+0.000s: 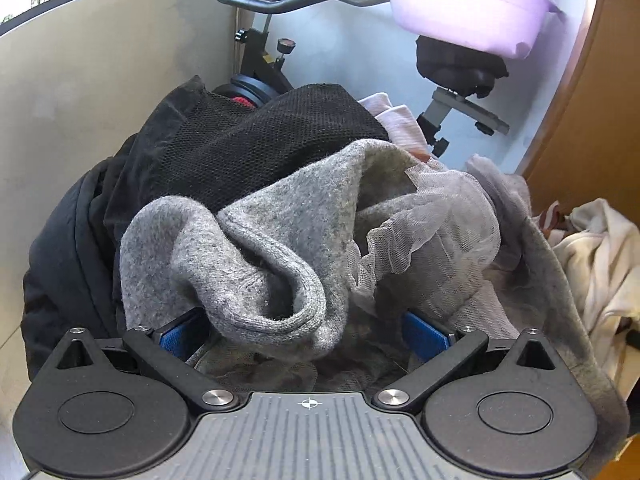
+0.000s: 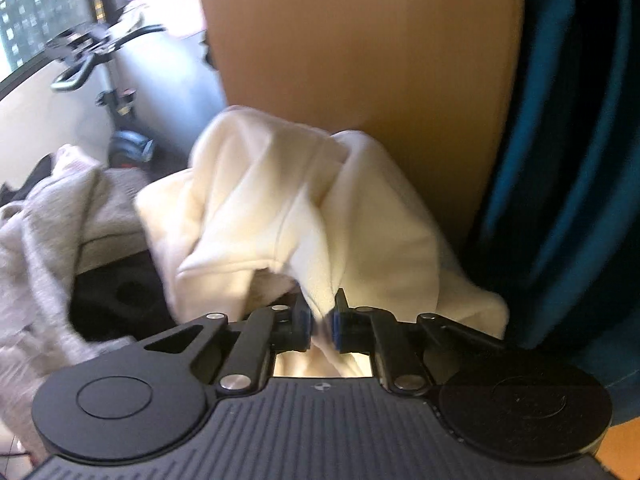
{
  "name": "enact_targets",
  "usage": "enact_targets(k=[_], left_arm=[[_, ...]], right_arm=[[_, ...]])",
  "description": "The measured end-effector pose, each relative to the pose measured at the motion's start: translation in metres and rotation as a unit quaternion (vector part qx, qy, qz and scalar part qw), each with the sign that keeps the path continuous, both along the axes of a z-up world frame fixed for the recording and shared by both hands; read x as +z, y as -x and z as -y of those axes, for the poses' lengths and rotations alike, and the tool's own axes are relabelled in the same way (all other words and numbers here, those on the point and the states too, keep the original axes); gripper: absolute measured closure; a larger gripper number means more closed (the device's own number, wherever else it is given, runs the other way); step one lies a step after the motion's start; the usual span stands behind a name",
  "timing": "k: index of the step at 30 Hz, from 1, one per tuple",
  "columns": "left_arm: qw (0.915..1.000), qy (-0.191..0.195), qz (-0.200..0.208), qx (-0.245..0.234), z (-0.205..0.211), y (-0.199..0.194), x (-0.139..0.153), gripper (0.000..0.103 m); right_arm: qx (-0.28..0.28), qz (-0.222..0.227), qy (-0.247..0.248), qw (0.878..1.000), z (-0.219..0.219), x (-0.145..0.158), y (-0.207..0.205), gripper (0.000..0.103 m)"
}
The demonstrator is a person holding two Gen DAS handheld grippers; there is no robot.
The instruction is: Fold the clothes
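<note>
In the left wrist view my left gripper (image 1: 304, 336) is open, its blue pads spread wide, pushed into a heap of clothes. A grey knit garment (image 1: 256, 256) with a pale tulle layer (image 1: 436, 224) droops over and between the fingers. A black mesh garment (image 1: 272, 140) lies behind it. In the right wrist view my right gripper (image 2: 322, 324) is shut on a cream-white sweatshirt (image 2: 280, 200), which hangs bunched in front of it. The grey garment (image 2: 48, 216) shows at the left there.
An exercise bike (image 1: 264, 40) stands behind the heap, with a lilac plastic basin (image 1: 472, 4) on its seat. A wooden panel (image 2: 360, 48) rises on the right. A dark blue curtain (image 2: 568, 160) hangs at far right. A white garment (image 1: 600, 256) lies right of the heap.
</note>
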State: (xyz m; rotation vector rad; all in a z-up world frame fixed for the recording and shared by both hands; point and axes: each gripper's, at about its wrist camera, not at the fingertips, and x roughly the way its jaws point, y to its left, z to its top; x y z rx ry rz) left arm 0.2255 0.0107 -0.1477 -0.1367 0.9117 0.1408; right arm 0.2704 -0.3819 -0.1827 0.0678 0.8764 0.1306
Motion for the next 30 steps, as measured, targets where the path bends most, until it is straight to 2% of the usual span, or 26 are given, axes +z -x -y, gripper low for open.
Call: enact_targets(k=[5,10,15,21,24,27,30], left_arm=[[1.0,0.009,0.004,0.001,-0.006,0.0,0.002,0.001],[0.9999,0.012,0.007,-0.004,-0.009,0.0,0.002,0.001],[0.9998,0.016,0.009,-0.008,-0.01,-0.001,0.003,0.001],[0.9996,0.017,0.014,-0.016,-0.008,-0.005,0.007,0.001],[0.9994,0.022,0.016,-0.022,-0.002,-0.009,0.011,0.001],[0.9983,0.039,0.013,-0.043,0.008,-0.013,0.016,0.001],[0.9965,0.036,0.011,-0.075,0.024,-0.015,0.019,0.001]], right_arm=[[0.058,0.009,-0.002,0.998,-0.025,0.009,0.017,0.095],[0.079,0.007,-0.033,0.996,-0.042,0.019,0.03,0.095],[0.129,-0.002,-0.052,0.99,-0.054,0.021,0.052,0.095],[0.202,-0.037,-0.054,0.977,-0.073,0.009,0.077,0.095],[0.218,-0.051,-0.06,0.973,-0.081,0.004,0.09,0.095],[0.25,-0.064,-0.059,0.964,-0.089,-0.001,0.099,0.096],[0.253,-0.065,-0.04,0.965,-0.093,-0.012,0.099,0.096]])
